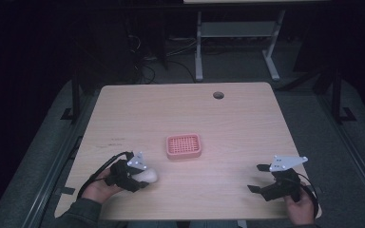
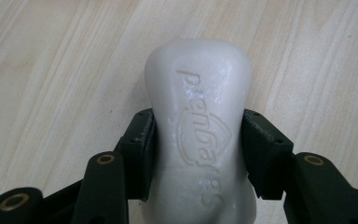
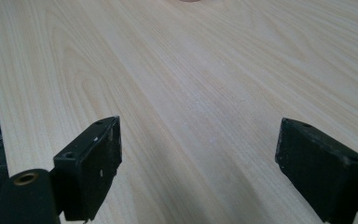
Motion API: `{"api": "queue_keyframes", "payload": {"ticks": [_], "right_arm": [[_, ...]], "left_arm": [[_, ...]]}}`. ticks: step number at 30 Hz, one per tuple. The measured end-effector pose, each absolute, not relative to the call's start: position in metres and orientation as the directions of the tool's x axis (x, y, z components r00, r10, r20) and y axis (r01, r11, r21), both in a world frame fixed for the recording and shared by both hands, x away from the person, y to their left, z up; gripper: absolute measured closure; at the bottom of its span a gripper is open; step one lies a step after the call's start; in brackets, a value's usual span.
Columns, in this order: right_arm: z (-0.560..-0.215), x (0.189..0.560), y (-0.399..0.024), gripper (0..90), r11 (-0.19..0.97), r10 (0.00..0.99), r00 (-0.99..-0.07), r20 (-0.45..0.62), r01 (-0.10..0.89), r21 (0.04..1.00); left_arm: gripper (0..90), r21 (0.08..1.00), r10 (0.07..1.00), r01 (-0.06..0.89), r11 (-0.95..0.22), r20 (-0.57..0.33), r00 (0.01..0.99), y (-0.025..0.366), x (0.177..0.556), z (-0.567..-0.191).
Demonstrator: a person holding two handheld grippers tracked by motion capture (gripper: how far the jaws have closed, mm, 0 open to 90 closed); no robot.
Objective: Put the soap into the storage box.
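High view: left gripper (image 1: 140,176) pinches white soap bar (image 1: 149,175) at table (image 1: 237,118) front-left; pink dish (image 1: 184,146) mid-table. Left gripper view: pads (image 2: 142,149) pressed on soap's sides. Right gripper view: right gripper (image 3: 198,163) spread, nothing between.

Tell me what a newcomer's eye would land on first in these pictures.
First, the pale, waisted bar of soap with embossed lettering, clamped at its waist between the black jaws of the left hand-held gripper at the near left of the light wooden table. Next, the pink perforated plastic soap dish, standing alone at the table's middle. The right hand-held gripper waits at the near right, jaws wide apart over bare wood.
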State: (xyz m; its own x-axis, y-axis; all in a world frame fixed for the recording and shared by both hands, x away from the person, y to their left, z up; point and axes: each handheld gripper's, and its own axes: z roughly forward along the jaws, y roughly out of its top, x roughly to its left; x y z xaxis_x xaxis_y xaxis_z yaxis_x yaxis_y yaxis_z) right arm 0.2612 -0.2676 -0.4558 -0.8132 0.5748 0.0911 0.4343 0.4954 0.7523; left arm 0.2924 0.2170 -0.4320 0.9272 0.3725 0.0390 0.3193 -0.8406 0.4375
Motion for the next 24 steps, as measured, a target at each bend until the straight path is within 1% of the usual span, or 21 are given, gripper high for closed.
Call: {"api": "queue_keyframes", "payload": {"ticks": [7, 14, 18, 24], "right_arm": [[-0.455, 0.259, -0.268, 14.2, 0.486, 0.583, -0.807, 0.094, 0.440, 0.755], [-0.455, 0.257, -0.270, 14.2, 0.476, 0.587, -0.804, 0.097, 0.439, 0.762], [-0.455, 0.256, -0.269, 14.1, 0.474, 0.587, -0.804, 0.096, 0.438, 0.764], [-0.455, 0.256, -0.270, 14.2, 0.468, 0.581, -0.807, 0.101, 0.433, 0.770]], "left_arm": [[49.3, 0.422, 0.365, 0.317, -0.849, 0.036, 0.930, 0.211, 0.294, -0.430], [49.3, 0.422, 0.352, 0.307, -0.853, 0.032, 0.935, 0.203, 0.300, -0.427], [49.3, 0.436, 0.354, 0.316, -0.843, 0.006, 0.935, 0.202, 0.303, -0.424], [49.3, 0.427, 0.346, 0.310, -0.849, 0.009, 0.938, 0.200, 0.307, -0.417]]}}
